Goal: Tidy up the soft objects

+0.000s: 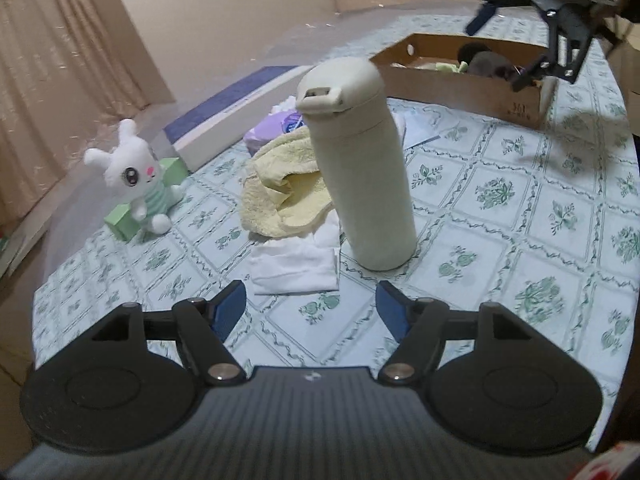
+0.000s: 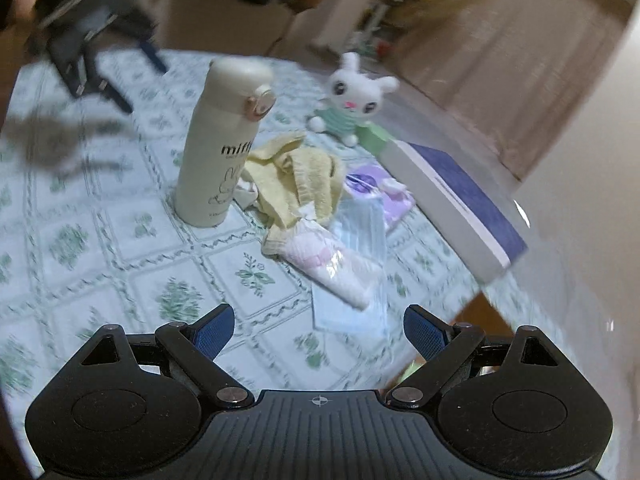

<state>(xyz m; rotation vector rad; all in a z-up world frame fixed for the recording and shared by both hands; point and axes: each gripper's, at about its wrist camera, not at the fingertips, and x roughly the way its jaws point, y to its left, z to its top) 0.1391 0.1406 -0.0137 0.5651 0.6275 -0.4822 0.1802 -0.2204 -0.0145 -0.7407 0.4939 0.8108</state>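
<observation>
Both grippers hover above a green-flowered tablecloth (image 1: 500,216), fingers spread apart and holding nothing: the left gripper (image 1: 310,308) near a folded white cloth (image 1: 294,270), the right gripper (image 2: 314,326) near a pale blue face mask (image 2: 360,224). A crumpled yellow towel (image 1: 280,188) lies touching a tall upright cream flask (image 1: 360,168). A white plush rabbit (image 1: 138,176) sits against a green block (image 1: 120,220). A brown cardboard box (image 1: 460,84) holds soft items.

There was one bunny plush (image 1: 134,184), one yellow towel (image 1: 280,188), one bottle (image 1: 360,168), one cardboard box (image 1: 460,80), one book (image 2: 456,204), and two face masks (image 2: 356,264).
</observation>
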